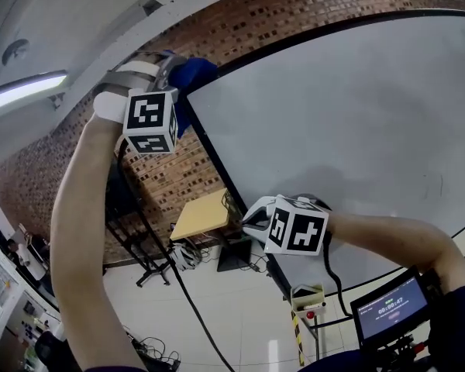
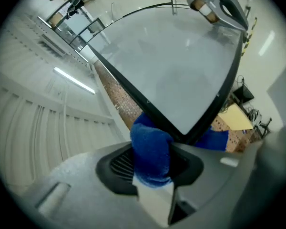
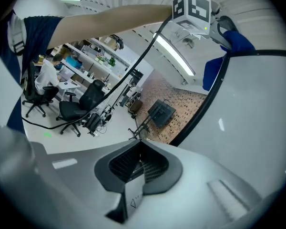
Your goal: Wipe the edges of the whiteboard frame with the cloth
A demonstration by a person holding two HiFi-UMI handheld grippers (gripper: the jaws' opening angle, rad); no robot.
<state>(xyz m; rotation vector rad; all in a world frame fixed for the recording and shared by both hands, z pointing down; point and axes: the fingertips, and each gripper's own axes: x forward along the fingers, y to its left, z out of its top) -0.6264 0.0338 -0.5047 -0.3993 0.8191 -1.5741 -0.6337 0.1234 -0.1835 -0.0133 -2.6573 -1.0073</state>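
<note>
Left claw (image 2: 152,173), clamped on blue cloth (image 2: 150,144) draped over upper corner of whiteboard frame (image 2: 133,92); right claw (image 3: 139,168), jaws together and empty, near frame's side edge lower down.

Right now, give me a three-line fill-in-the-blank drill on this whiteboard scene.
The left gripper is shut on a ____ cloth.
The cloth wraps a ____ of the whiteboard frame.
The right gripper, jaws together, holds ____.
Missing words: blue; corner; nothing.
</note>
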